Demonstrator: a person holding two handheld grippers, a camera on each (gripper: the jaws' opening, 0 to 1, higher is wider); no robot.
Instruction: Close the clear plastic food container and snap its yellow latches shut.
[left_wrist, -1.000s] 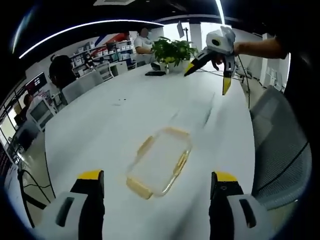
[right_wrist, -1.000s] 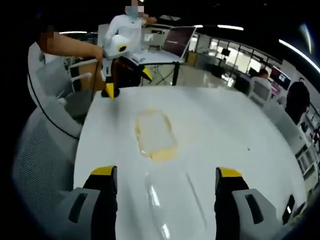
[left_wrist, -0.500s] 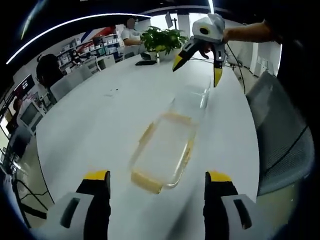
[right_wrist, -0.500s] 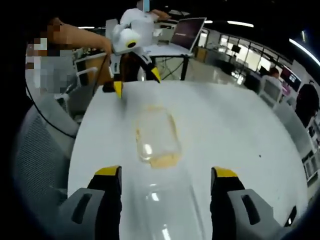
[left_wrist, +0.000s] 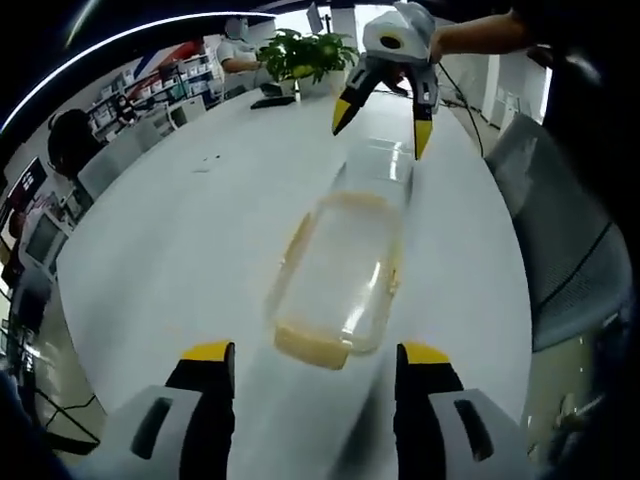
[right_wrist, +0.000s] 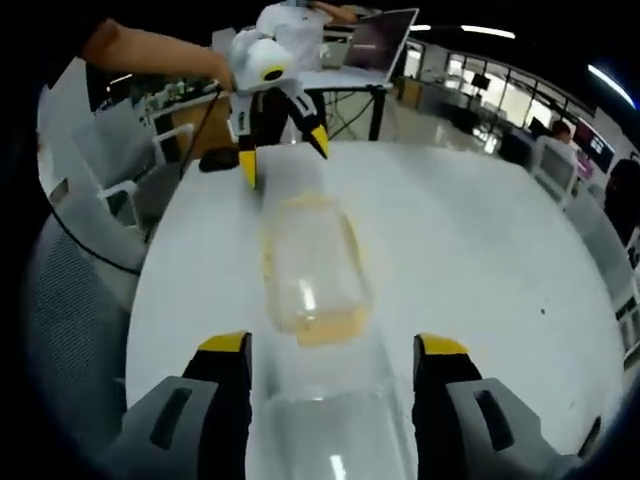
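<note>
Container (left_wrist: 338, 280) of clear plastic sits empty on the table (left_wrist: 190, 230) between two wide-spread hand-held grippers (left_wrist: 310, 375) (right_wrist: 330, 365).

clear container (left_wrist: 340, 275), white table (left_wrist: 180, 250), open jaws

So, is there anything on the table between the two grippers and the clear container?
Nothing visible stands in the way. The clear container lies alone on the white table, with bare tabletop between it and the open left gripper. The right gripper is also open, with the container just beyond its tips.
</note>
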